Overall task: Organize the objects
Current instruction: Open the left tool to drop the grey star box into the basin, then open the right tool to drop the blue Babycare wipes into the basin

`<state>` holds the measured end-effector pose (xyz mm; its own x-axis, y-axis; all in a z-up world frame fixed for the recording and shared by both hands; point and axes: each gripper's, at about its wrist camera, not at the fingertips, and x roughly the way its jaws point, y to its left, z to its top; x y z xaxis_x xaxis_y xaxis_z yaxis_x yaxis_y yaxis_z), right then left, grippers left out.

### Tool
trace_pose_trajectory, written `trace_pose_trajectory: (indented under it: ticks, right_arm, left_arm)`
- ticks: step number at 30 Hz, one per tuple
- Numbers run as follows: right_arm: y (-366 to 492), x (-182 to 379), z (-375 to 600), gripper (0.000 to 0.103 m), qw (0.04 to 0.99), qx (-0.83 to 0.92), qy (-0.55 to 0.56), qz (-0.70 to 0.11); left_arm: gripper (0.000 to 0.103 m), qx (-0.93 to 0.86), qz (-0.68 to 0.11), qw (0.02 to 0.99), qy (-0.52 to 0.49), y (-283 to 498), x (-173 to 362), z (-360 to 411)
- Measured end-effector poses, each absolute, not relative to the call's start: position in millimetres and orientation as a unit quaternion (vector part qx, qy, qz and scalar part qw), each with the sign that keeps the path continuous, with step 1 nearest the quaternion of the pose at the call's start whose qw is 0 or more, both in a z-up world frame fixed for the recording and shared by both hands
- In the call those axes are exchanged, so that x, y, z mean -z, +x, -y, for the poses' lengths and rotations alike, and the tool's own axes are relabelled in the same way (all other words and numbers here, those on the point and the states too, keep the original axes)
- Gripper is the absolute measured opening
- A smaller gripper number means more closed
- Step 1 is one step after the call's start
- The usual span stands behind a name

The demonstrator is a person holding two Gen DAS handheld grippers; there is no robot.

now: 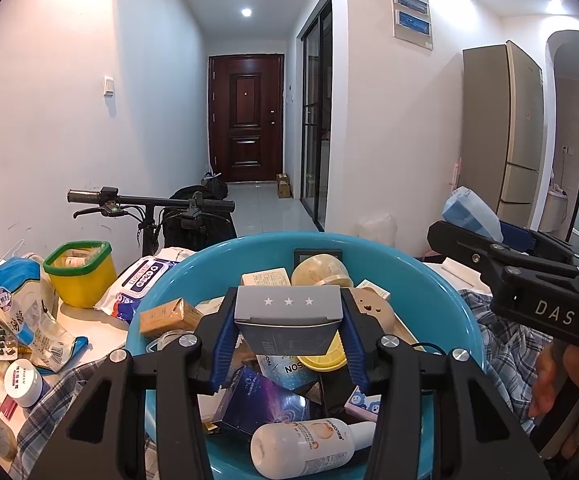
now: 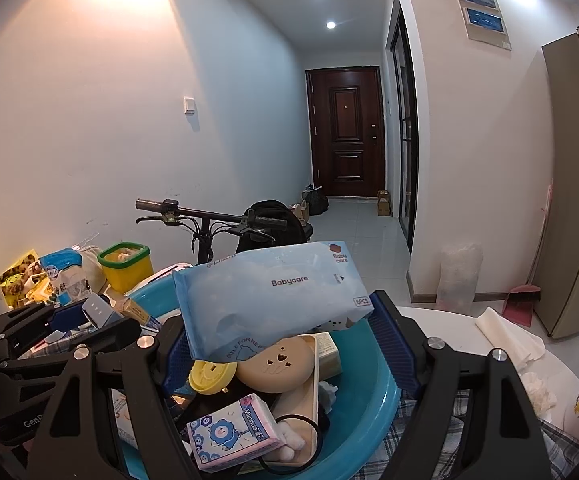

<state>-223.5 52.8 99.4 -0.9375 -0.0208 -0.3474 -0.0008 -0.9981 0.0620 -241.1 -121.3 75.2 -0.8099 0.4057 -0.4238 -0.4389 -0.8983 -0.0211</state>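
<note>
The left hand-held gripper (image 1: pixel 289 334) is nearly closed, its blue pads clamped on both sides of a small grey box (image 1: pixel 288 312) with three white stars, held above the blue basin (image 1: pixel 441 292). Below this hand-held gripper, inside the basin, lie a white bottle (image 1: pixel 309 446), a dark purple box (image 1: pixel 261 400) and a yellow lid (image 1: pixel 325 356). To its left, on the surface (image 1: pixel 85 320), stand a yellow tub (image 1: pixel 81 276) with a green rim and a pack of wet wipes (image 1: pixel 141 284).

The right hand-held gripper (image 2: pixel 289 332) stands wide, holding a light blue wipes packet (image 2: pixel 269 296) crosswise between its pads, also above the basin. Just under it sit a tan case (image 2: pixel 277 364) and a tissue pack (image 2: pixel 233 436) printed with blue flowers. To its right, a white cloth (image 2: pixel 509 340) lies on the surface.
</note>
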Motion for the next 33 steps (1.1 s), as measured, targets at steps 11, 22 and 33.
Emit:
trace_pose_trajectory:
  ticks: [11,22,33]
  right_arm:
    - [-223,-100,-52,0.078,0.004,0.984,0.176,0.031]
    - [-223,-100,-52,0.078,0.004,0.983,0.18,0.027]
    - [-228,-97,-55,0.078,-0.002,0.981,0.192,0.033]
  left_arm:
    - [0.054,-0.948,-0.041,0.225,-0.221,-242,-74,118]
    - [0.088,-0.956,-0.013,0.205,-0.208,-241,-82,135]
    - [0.088,-0.955,0.006,0.199,-0.219,-243,-80,147]
